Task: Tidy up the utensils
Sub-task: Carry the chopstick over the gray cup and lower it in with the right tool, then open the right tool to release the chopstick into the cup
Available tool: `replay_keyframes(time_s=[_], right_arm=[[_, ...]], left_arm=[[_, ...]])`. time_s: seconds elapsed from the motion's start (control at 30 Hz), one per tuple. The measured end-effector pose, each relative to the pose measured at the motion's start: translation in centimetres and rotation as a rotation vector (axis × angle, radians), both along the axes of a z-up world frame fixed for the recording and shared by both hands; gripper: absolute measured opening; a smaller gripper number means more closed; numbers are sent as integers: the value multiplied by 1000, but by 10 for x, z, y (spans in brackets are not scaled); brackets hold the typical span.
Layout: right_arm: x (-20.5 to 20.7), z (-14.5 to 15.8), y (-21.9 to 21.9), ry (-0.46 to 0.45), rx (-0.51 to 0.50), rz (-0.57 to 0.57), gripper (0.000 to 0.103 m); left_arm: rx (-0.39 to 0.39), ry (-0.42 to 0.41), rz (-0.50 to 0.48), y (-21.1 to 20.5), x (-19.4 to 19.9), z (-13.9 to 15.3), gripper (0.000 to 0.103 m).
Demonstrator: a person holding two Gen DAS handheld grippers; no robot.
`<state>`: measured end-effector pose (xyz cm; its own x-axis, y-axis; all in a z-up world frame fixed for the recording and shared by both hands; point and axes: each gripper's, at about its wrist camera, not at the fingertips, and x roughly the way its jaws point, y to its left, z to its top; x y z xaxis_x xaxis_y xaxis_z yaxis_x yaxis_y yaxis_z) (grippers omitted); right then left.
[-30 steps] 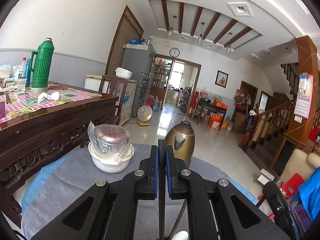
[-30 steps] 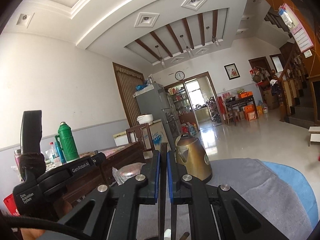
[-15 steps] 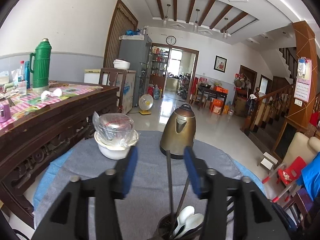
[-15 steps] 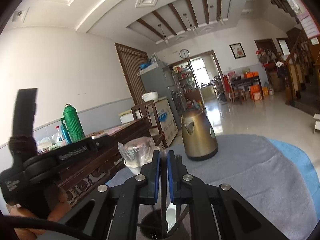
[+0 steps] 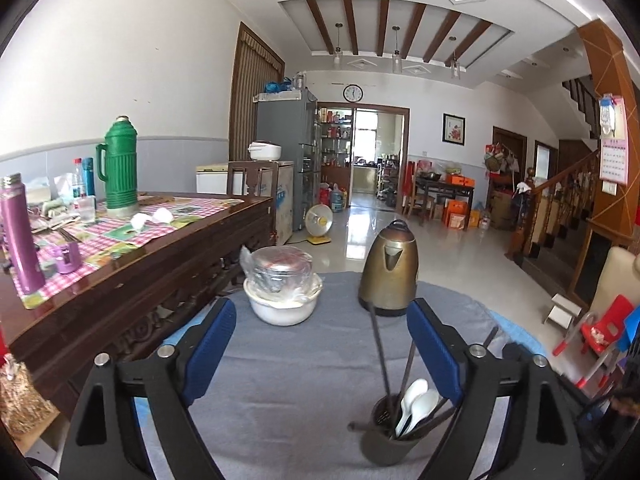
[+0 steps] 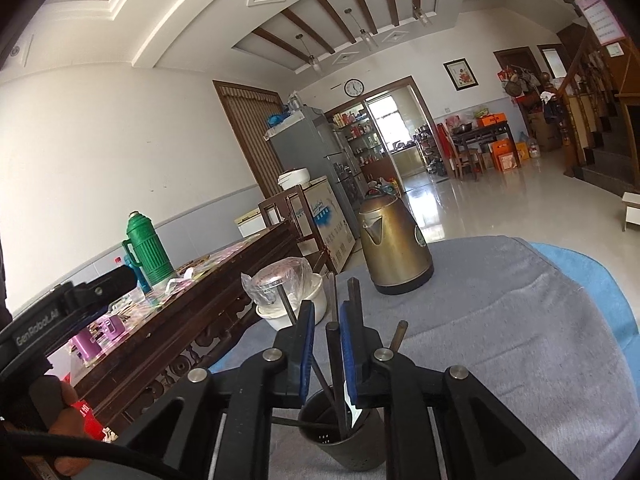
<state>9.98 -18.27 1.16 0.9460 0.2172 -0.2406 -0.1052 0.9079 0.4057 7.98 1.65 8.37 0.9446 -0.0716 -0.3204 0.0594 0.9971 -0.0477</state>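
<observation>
A dark cylindrical utensil holder (image 6: 344,436) is seen standing on a table covered with a grey cloth (image 6: 500,320), directly beneath the right gripper (image 6: 324,344). The blue pads of this gripper are drawn almost together, with only a narrow gap between them, and a dark chopstick (image 6: 334,360) is seen running upright through that gap, its long axis nearly in line with the fingers and its lower end down inside the holder. Whether the pads are actually pressing on the chopstick or have just let go cannot be told.

The left gripper (image 5: 320,352) is spread wide and nothing is held in it. From it, the same holder (image 5: 390,436) lies low and to the right, just beside the right finger (image 5: 432,356). The right gripper is therefore judged the nearer of the two, being right over the holder's mouth.

Inside the holder, white spoons (image 5: 416,400) are seen leaning to the right, and several dark chopsticks (image 5: 380,356) are seen sticking up and fanning outward, some tilted toward the left.

Farther ahead of both grippers, a brass-coloured electric kettle (image 5: 390,268) is seen standing upright, and to its left a white bowl (image 5: 282,304) holding a plastic-wrapped metal container (image 5: 278,270). Beyond the left side, a wooden sideboard (image 5: 132,280) with a green thermos (image 5: 120,168) is visible.
</observation>
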Motion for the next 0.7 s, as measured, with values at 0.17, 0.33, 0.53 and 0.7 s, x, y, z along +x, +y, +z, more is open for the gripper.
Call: replay_keyframes(time_s=[0.17, 0.33, 0.53, 0.7], right_arm=[[-17, 10, 8, -15, -12, 1, 29], [-42, 19, 11, -63, -22, -22, 66], [-68, 31, 15, -117, -54, -52, 66], [-81, 35, 19, -140, -74, -73, 66]], left_arm=[[28, -12, -1, 6, -24, 2, 97], [77, -18, 22, 7, -43, 0, 98], [88, -5, 47, 12, -55, -3, 99], [113, -5, 73, 14, -62, -5, 100]])
